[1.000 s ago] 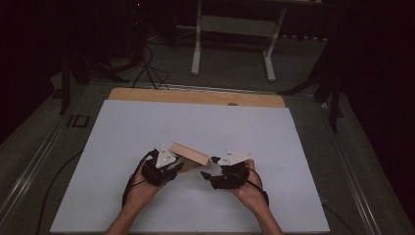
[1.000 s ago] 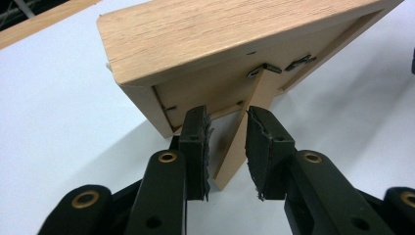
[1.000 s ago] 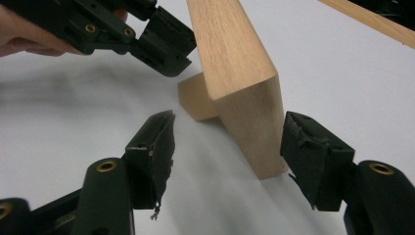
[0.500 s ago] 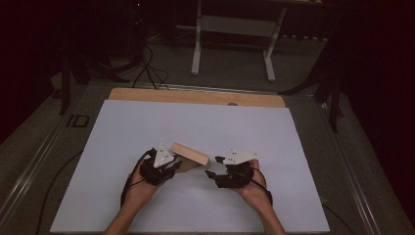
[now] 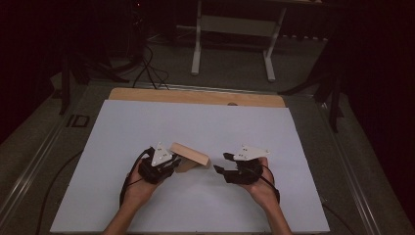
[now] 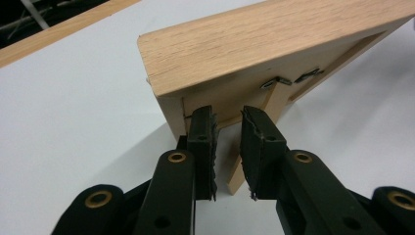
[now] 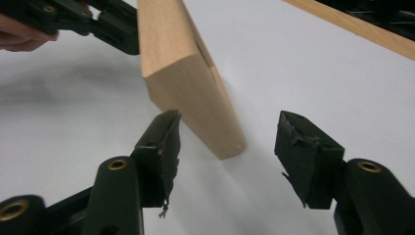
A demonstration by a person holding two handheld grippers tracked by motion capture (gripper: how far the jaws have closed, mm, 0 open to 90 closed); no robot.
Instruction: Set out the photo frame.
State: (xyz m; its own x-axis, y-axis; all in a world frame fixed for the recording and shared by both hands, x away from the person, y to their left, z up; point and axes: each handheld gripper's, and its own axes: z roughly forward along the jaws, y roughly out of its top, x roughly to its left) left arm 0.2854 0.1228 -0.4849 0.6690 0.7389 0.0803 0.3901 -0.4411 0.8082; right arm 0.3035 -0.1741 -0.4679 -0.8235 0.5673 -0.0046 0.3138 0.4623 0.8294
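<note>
Near the front middle of the white desk (image 5: 205, 127) a wooden picture frame (image 5: 190, 154) is propped at a tilt, its back with small metal clips (image 6: 276, 82) and a stand leg (image 6: 254, 142) turned toward the left tool (image 6: 227, 147). That leg is straddled by the left tool, whose jaws are nearly closed; whether the leg is actually pinched cannot be told. The right tool (image 7: 227, 147) is held wide open with nothing in it, just short of the frame's far end. A slip is judged likely: the thin leg could twist out of so narrow a grip, and the frame could then drop flat onto the desk. On the dark floor beside the desk, a mark reading "ID" (image 5: 77, 120) is seen; no brand is legible on the frame.
</note>
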